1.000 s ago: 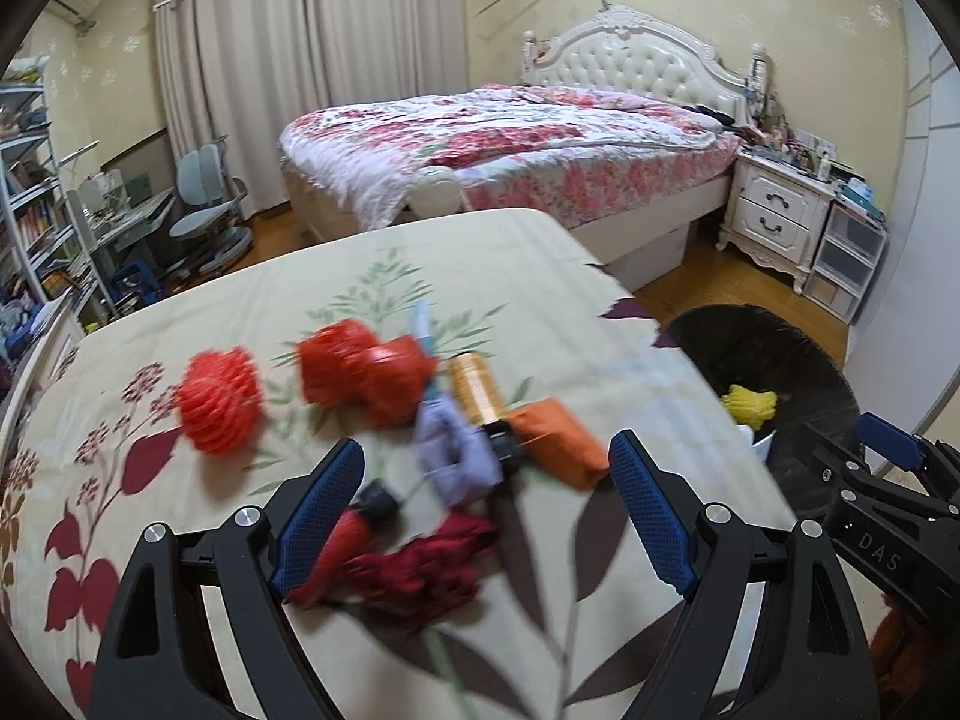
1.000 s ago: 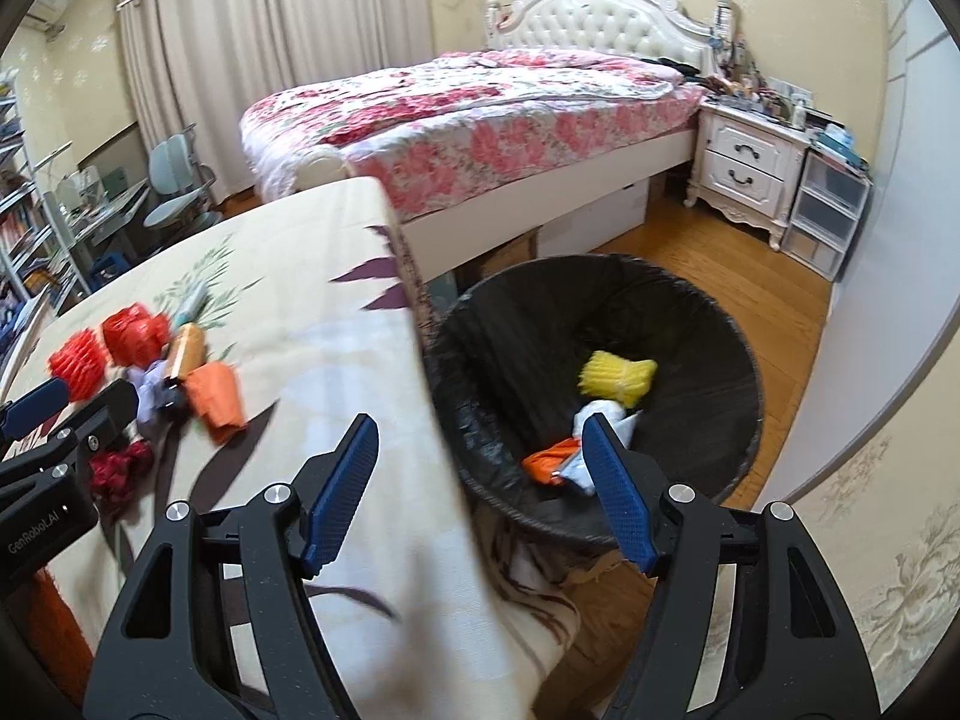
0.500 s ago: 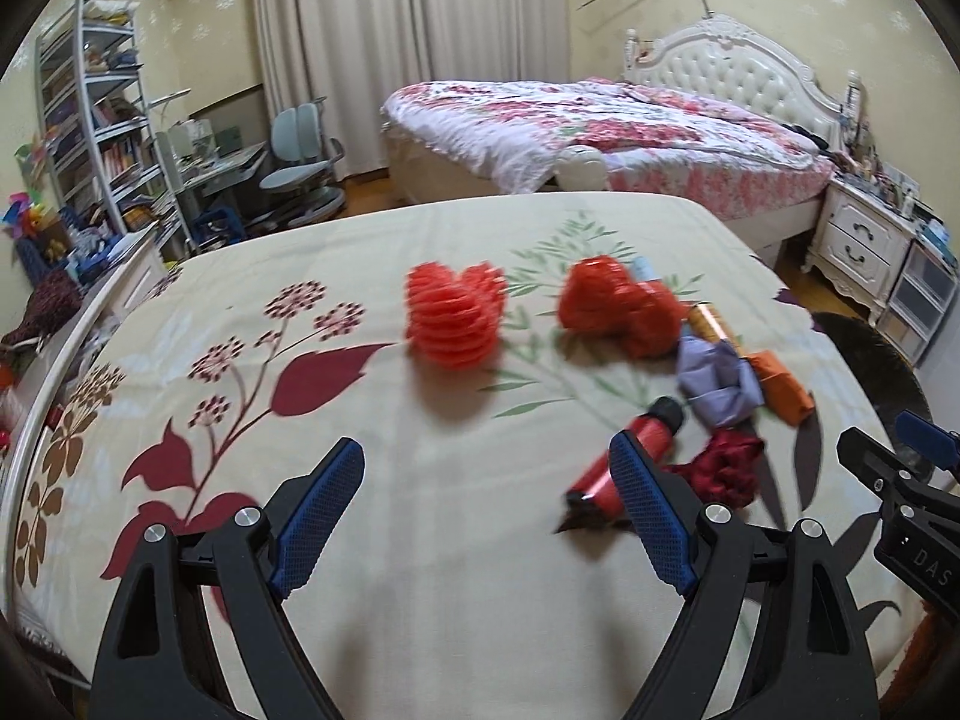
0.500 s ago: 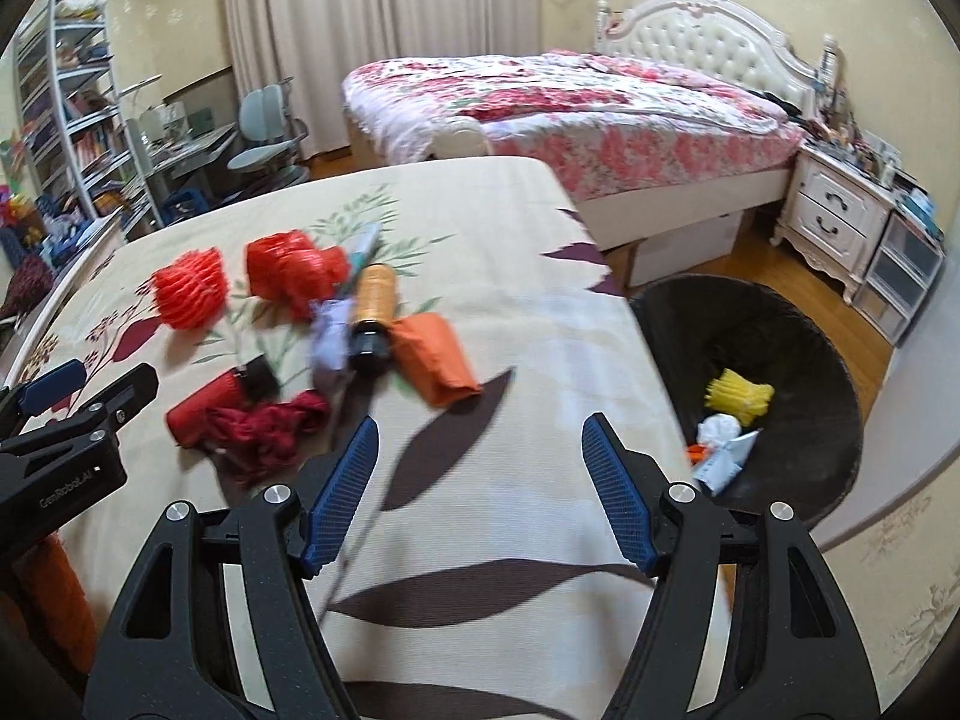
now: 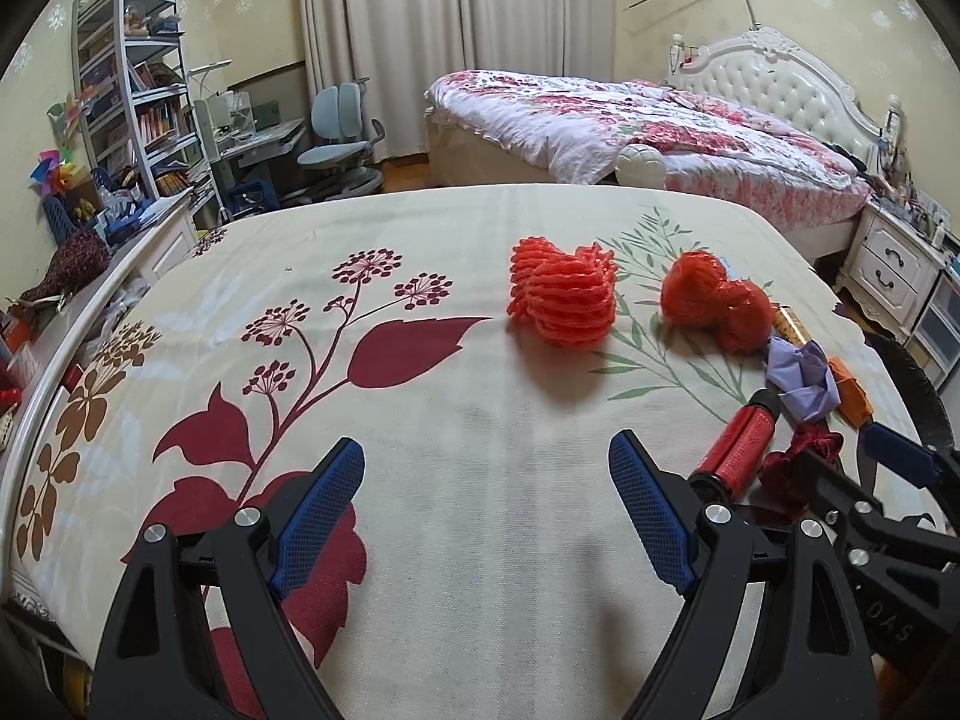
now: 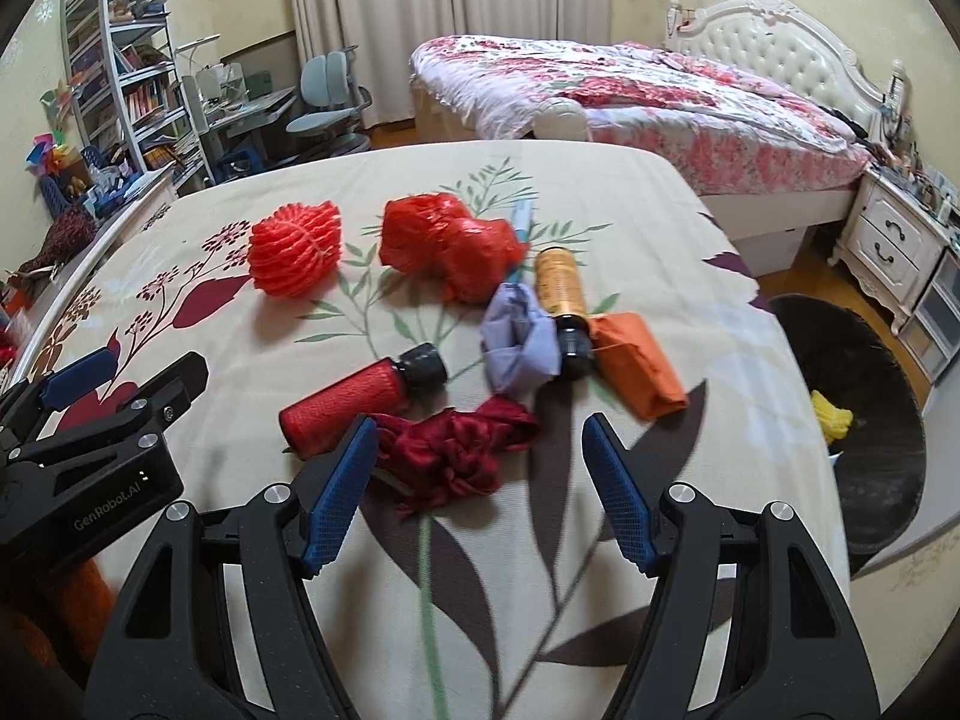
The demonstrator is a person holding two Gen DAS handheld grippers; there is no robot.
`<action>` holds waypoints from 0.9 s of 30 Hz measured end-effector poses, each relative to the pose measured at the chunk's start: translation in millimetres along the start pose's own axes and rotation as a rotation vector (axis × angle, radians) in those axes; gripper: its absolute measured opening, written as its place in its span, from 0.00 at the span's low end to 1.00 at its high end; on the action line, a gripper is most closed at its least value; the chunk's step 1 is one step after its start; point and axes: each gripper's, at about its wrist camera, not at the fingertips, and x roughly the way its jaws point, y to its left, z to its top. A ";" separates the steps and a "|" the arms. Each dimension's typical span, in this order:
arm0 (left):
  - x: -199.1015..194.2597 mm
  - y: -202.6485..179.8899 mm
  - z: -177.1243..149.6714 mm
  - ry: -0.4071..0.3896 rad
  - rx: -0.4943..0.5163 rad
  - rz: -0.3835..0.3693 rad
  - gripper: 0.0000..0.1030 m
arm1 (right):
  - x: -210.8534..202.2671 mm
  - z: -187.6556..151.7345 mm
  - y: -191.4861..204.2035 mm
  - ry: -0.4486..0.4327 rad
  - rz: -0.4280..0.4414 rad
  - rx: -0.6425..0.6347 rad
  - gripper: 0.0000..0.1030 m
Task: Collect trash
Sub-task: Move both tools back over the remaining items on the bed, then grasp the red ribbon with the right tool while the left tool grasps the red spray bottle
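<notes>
Black-lined round bin [image 6: 864, 420] beside the counter already holds a yellow crumpled item [image 6: 831, 414]; rest of its contents hidden. Left on the cream leaf-print cloth counter [image 6: 690, 240]: orange foam fruit net [image 6: 297, 252], red plastic bag [image 6: 453, 246], amber bottle with black cap [image 6: 564, 300], lilac crumpled paper [image 6: 517, 336], orange packet [image 6: 636, 369], red bottle with black cap [image 6: 354, 399], dark red fabric wad [image 6: 459, 441]. Judged: most of the job remains. Left tool [image 5: 486, 516] and right tool [image 6: 480, 486] both stand wide apart, empty. Right view shows bin contents and full clutter; left view shows mostly bare cloth, with only the bin's dark rim at its edge.
</notes>
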 end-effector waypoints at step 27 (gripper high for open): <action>4.6 -9.2 1.7 0.005 0.008 -0.039 0.81 | 11.4 -4.9 -2.8 0.048 -0.023 -0.031 0.64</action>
